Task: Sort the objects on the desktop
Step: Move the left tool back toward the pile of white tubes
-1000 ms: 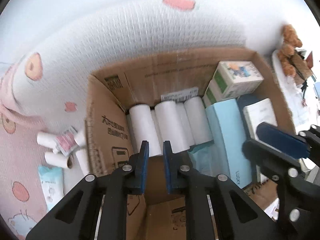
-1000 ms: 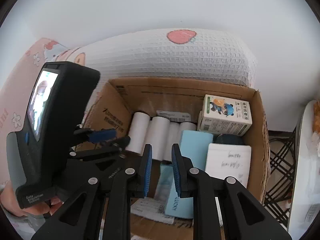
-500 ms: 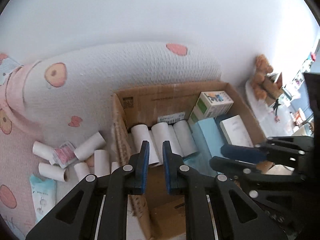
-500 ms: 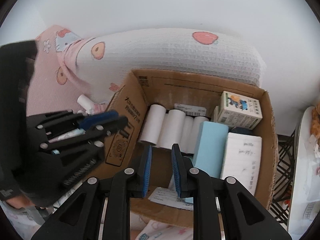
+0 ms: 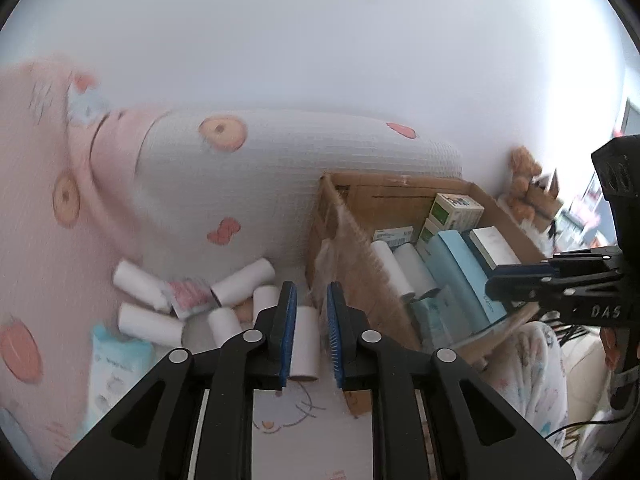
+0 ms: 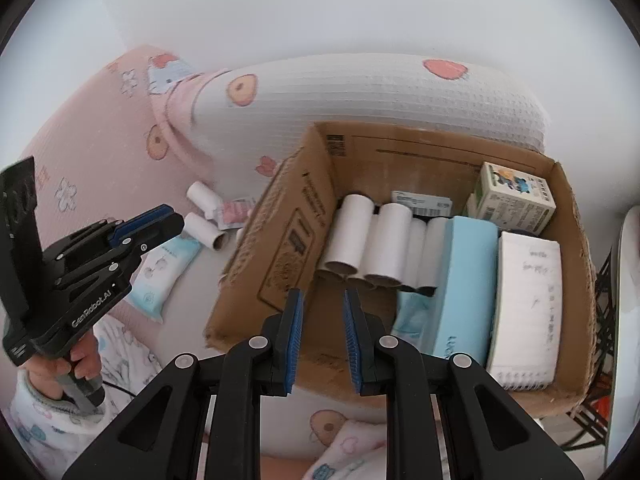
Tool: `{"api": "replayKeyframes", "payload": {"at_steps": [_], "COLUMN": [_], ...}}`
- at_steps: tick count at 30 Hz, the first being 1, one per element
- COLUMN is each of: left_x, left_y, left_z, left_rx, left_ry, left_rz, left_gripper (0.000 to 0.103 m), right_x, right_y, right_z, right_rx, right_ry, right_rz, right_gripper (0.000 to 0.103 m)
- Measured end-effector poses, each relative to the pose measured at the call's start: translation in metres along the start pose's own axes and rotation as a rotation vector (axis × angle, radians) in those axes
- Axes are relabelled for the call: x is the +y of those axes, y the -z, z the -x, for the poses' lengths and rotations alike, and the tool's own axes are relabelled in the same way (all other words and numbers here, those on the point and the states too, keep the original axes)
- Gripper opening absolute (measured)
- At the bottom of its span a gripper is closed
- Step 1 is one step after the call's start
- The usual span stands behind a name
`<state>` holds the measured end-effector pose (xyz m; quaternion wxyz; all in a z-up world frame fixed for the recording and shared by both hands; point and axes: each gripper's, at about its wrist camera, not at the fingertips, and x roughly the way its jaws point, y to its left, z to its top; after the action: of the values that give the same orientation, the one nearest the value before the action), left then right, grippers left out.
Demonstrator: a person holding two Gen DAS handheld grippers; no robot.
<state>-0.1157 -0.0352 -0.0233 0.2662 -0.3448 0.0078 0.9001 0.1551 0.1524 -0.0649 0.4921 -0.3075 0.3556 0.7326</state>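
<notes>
Overhead, left gripper [image 5: 308, 334] fingers empty, parted.

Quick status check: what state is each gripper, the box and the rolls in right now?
left gripper: open, holding nothing, a loose roll lies beyond its fingers
right gripper: open, empty, over the box's near edge
cardboard box: open-topped, partly filled
rolls in box: lying side by side

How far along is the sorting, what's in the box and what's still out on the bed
Done: several white rolls, a blue pack, a notebook and a small carton sit in the cardboard box. In hand: nothing; the left gripper is open above a loose roll. Left: the other rolls and a wipes pack outside.
</notes>
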Motion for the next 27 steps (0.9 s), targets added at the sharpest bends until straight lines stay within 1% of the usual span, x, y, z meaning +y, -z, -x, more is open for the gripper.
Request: {"api": "replayKeyframes", "payload": {"at_steps": [1, 2, 3, 5, 8, 9, 10, 11, 12, 13, 14, 15, 19, 21, 23, 27], "left_x": [0.008, 0.016, 0.022, 0.033, 0.053, 0.058, 0.061, 0.062, 0.062, 0.061, 0.061, 0.06, 0.064, 0.067, 0.073, 0.093], "left_y": [0.007, 0.017, 0.027, 0.049, 0.083, 0.088, 0.088, 0.087, 0.085, 0.084, 0.083, 0.083, 0.088, 0.087, 0.086, 0.085], "left_z": [-0.001, -0.004, -0.008, -0.017, -0.031, -0.037, -0.04, -0.039, -0.036, -0.034, -0.033, -0.034, -0.049, -0.053, -0.054, -0.061], "left_rx": [-0.002, 0.001, 0.004, -0.003, 0.027, 0.059, 0.084, 0.078, 0.05, 0.028, 0.01, 0.003, 0.066, 0.077, 0.076, 0.092], "left_ry": [0.017, 0.026, 0.026, 0.021, -0.007, -0.034, -0.062, -0.062, -0.046, -0.035, -0.032, -0.041, -0.087, -0.072, -0.052, -0.015], "left_rz": [0.023, 0.039, 0.033, 0.006, 0.015, 0.02, 0.021, 0.023, 0.028, 0.031, 0.032, 0.031, 0.048, 0.068, 0.103, 0.228], "left_gripper": [0.022, 0.026, 0.029, 0.029, 0.029, 0.029, 0.029, 0.029, 0.031, 0.034, 0.042, 0.045, 0.045, 0.045, 0.046, 0.047], "right_x": [0.005, 0.011, 0.015, 0.024, 0.036, 0.041, 0.047, 0.052, 0.059, 0.066, 0.072, 0.079, 0.105, 0.115, 0.121, 0.134], "right_y": [0.002, 0.005, 0.006, 0.007, 0.002, -0.001, -0.003, -0.003, -0.004, -0.005, -0.004, -0.004, -0.002, -0.002, -0.004, -0.006], "right_z": [0.001, 0.001, 0.002, 0.003, 0.007, 0.007, 0.007, 0.007, 0.006, 0.004, 0.004, 0.002, -0.002, -0.003, -0.008, -0.021], "right_rx": [-0.007, -0.016, -0.025, -0.045, -0.098, -0.106, -0.113, -0.12, -0.13, -0.141, -0.151, -0.166, -0.245, -0.285, -0.308, -0.336], "right_ry": [0.0, -0.001, -0.003, -0.004, 0.02, 0.019, 0.013, 0.007, 0.002, -0.003, -0.008, -0.017, -0.081, -0.125, -0.154, -0.141], "right_rz": [0.007, 0.013, 0.015, 0.016, 0.015, 0.02, 0.028, 0.037, 0.049, 0.059, 0.065, 0.072, 0.084, 0.075, 0.064, 0.079], "right_gripper": [0.017, 0.017, 0.017, 0.017, 0.017, 0.017, 0.017, 0.017, 0.017, 0.017, 0.017, 0.017, 0.017, 0.017, 0.017, 0.017]}}
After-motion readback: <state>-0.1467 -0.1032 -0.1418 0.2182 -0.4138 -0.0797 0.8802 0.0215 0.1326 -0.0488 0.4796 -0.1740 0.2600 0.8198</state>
